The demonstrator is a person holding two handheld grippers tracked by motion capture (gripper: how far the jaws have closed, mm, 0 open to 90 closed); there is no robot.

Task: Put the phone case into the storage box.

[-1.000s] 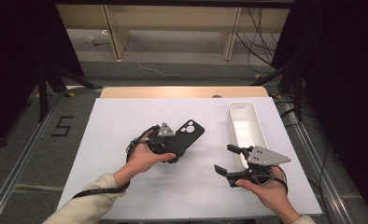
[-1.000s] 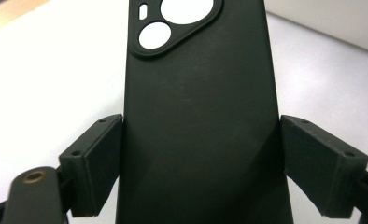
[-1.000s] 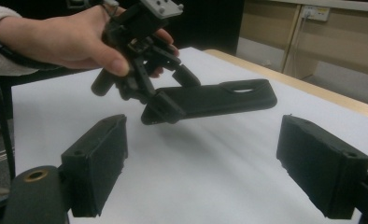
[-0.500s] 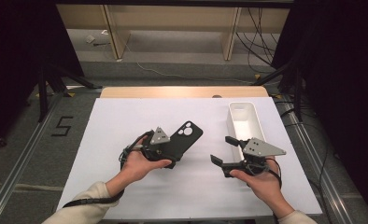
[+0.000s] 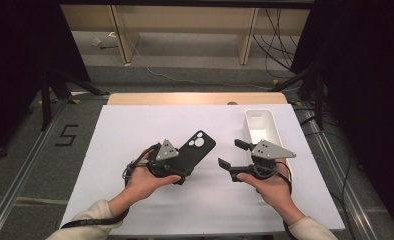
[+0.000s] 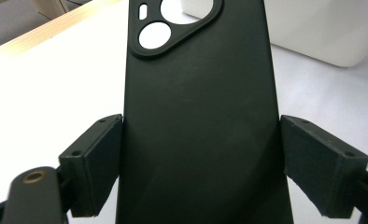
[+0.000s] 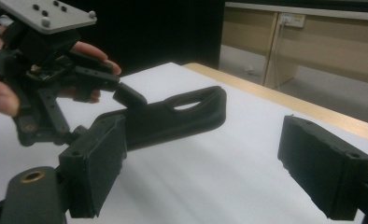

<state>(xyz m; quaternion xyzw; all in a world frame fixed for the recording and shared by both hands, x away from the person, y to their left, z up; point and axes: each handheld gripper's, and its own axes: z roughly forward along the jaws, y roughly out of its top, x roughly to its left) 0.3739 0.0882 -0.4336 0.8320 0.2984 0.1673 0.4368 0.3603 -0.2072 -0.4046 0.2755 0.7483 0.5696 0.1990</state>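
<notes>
A black phone case (image 5: 197, 147) with a round camera cutout hangs above the white table sheet, camera end pointing away from the person. My left gripper (image 5: 184, 167) is shut on its lower part. In the left gripper view both pads (image 6: 95, 163) press the long edges of the case (image 6: 196, 107). My right gripper (image 5: 231, 153) hovers just right of the case with its jaws wide open toward it. In the right gripper view nothing lies between its pads (image 7: 324, 170), and the case (image 7: 182, 114) floats ahead of them.
A narrow white bin (image 5: 262, 127) stands at the right of the white sheet (image 5: 135, 130), just behind my right hand. A wooden strip (image 5: 195, 98) edges the table's far side. Metal rails and dark stands flank the table.
My left gripper has carried the case a little to the left and nearer the person. My right gripper has drifted left, away from the bin and toward the case. Both grips look unchanged.
</notes>
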